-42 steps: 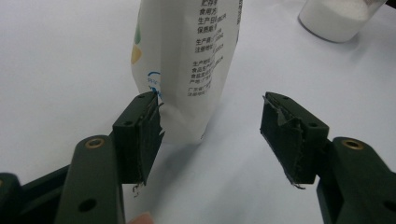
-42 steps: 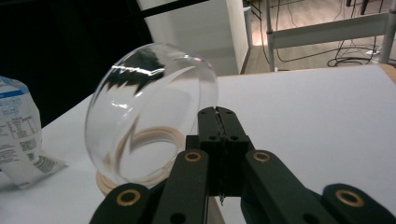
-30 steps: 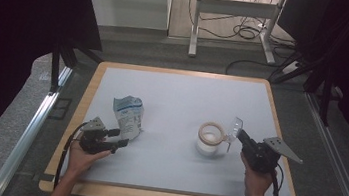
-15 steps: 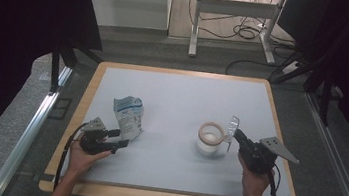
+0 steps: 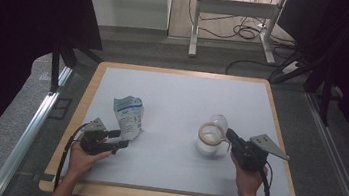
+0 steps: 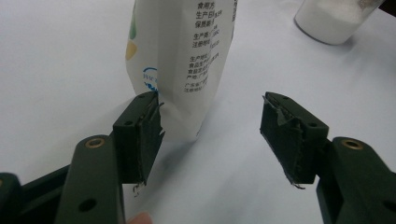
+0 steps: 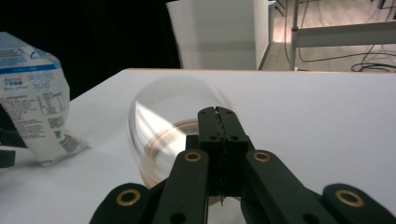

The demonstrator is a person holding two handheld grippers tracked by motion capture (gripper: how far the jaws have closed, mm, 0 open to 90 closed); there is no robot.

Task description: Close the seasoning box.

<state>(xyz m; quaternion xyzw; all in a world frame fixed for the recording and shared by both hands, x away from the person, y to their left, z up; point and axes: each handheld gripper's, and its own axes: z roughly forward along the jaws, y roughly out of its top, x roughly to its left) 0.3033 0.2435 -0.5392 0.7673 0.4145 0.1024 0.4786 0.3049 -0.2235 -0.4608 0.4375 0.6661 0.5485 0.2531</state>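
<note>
The work in hand looks like getting powder from the bag into the glass jar, and by these pictures it is somewhere in the middle: the jar already holds a layer of white powder, its lid is swung up and open, and the bag stands upright with a crumpled top, so some pouring may well be done, though I cannot tell whether more is meant to go in. The left gripper sits low on the table with its jaws wide, one pad just beside the bottom corner of the bag and nothing pressed between them; the bag is not gripped. The right gripper has its jaws fully together, with nothing visible between them, its tip right at the jar's rim, close to the hinge of the lid; whether it touches the glass is hard to say. What seems left is closing the jar or taking up the bag again. Bag and jar stand well apart on a pale mat laid over a wooden table. Beyond it the room is dim, with dark curtains at both sides, a grey floor, a metal desk frame and loose cables at the back.
</note>
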